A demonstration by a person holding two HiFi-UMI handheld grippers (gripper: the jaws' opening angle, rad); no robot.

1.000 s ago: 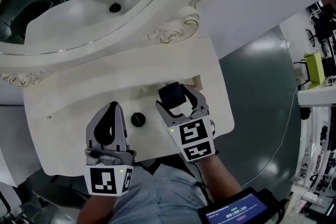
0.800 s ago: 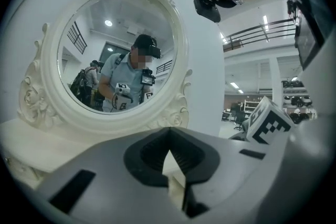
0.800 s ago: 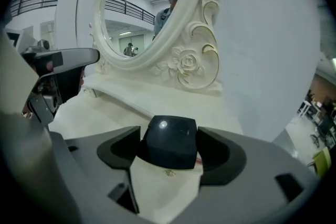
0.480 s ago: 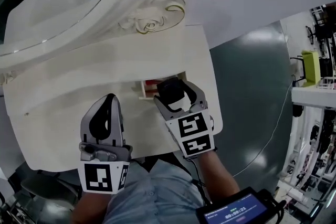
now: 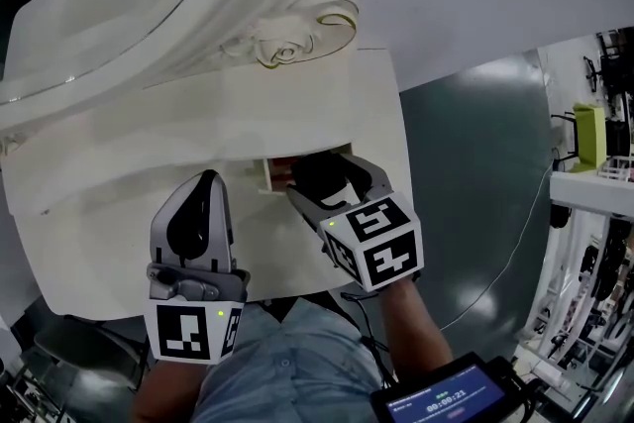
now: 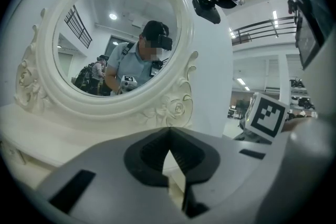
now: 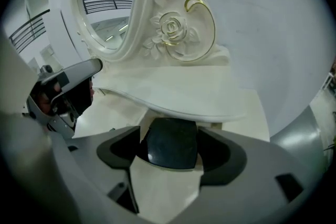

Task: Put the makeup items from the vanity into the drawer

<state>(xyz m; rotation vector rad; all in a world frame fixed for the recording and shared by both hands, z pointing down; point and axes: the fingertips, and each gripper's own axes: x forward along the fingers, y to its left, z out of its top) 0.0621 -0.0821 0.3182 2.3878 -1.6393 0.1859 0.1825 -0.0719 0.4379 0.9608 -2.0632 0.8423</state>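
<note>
Black compact [image 7: 172, 143]: clamped in right gripper [image 5: 325, 181], poised over open drawer [image 5: 267, 175] at its 12 o'clock, ready for deposit. Left gripper [image 5: 205, 181]: jaws closed on nothing, parked at 9 o'clock.

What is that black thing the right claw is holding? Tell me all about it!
A flat black case, squarish with rounded corners, shiny like smooth plastic. The right gripper pinches it by two opposite sides, lying roughly level, right at the small open drawer under the vanity top. Only the jaws seem to touch it.

Left gripper [image 6: 169, 132], jaws together, low before an oval mirror [image 6: 113, 39] in carved white frame
</note>
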